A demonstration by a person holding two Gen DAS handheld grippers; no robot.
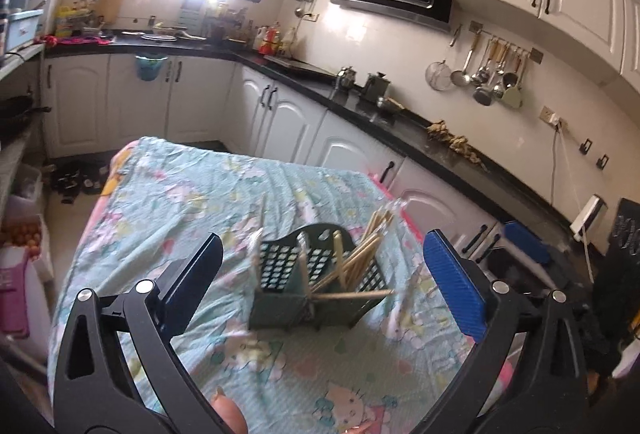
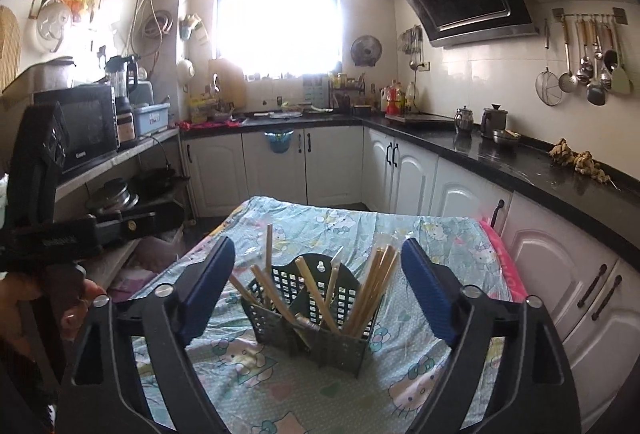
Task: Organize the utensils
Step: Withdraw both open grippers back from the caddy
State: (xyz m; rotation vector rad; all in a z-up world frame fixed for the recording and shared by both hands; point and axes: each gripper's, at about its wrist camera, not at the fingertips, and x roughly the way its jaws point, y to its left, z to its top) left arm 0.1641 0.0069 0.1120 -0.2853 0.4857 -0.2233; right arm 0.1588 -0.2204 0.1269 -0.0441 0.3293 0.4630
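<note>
A dark green slotted utensil caddy point(image 1: 316, 282) stands on the table covered by a light blue cartoon-print cloth point(image 1: 192, 206). Several wooden chopsticks point(image 1: 360, 254) stick up out of its compartments, and one lies across its front. My left gripper point(image 1: 324, 286) is open and empty, its blue-padded fingers either side of the caddy but nearer the camera. In the right wrist view the caddy point(image 2: 316, 302) with chopsticks point(image 2: 376, 282) also sits between the open, empty fingers of my right gripper point(image 2: 318, 282). The left gripper's body point(image 2: 44, 202) shows at the left edge there.
White cabinets and a black counter point(image 2: 520, 162) run along the right of the table, close to its edge. A shelf with a microwave point(image 2: 80, 130) and pots stands at the left. Ladles hang on a wall rail point(image 2: 588, 54).
</note>
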